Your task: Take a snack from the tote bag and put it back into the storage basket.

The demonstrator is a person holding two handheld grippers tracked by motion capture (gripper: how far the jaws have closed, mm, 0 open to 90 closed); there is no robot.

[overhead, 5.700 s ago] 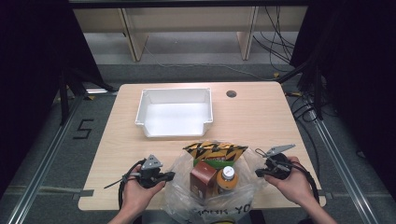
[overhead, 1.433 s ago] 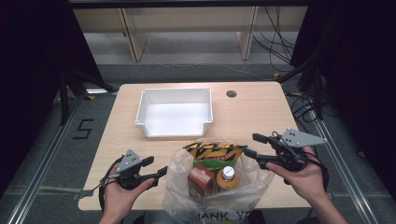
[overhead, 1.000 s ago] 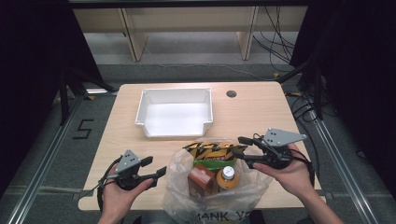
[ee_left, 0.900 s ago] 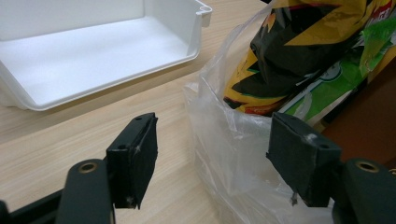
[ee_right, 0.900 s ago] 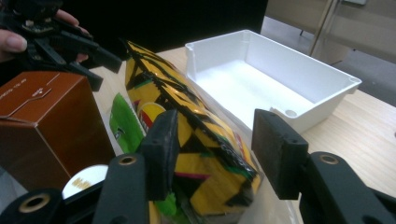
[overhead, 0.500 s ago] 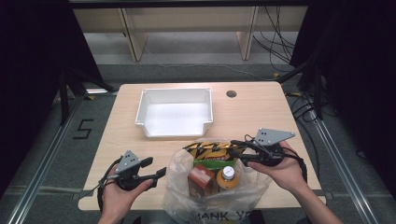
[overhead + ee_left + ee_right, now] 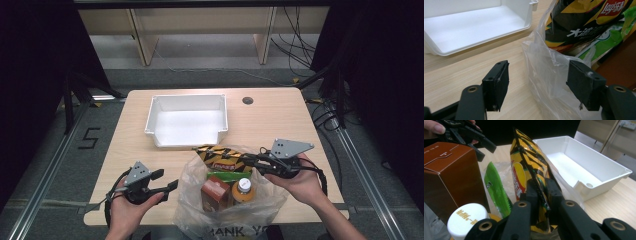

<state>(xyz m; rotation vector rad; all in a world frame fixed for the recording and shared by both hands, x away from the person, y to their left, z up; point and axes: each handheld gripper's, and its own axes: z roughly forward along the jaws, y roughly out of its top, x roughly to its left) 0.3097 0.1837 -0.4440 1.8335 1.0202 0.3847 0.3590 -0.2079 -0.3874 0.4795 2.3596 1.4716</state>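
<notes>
the right hand-held gripper (image 7: 541,192), whose jaws have just been closing, pinches the one chips bag (image 7: 529,167) standing upright in the single plastic bag (image 7: 200,200) (long axis vertical), the one white tray (image 7: 186,120) lying beyond it on the surface (image 7: 280,115), while the left hand-held gripper (image 7: 539,82) waits open astride the plastic bag's edge.

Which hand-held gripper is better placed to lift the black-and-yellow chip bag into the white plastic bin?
Right. The right hand-held gripper is already clamped on the black-and-yellow chip bag; the left hand-held gripper stands open at the clear plastic bag, better suited to steadying it.
</notes>
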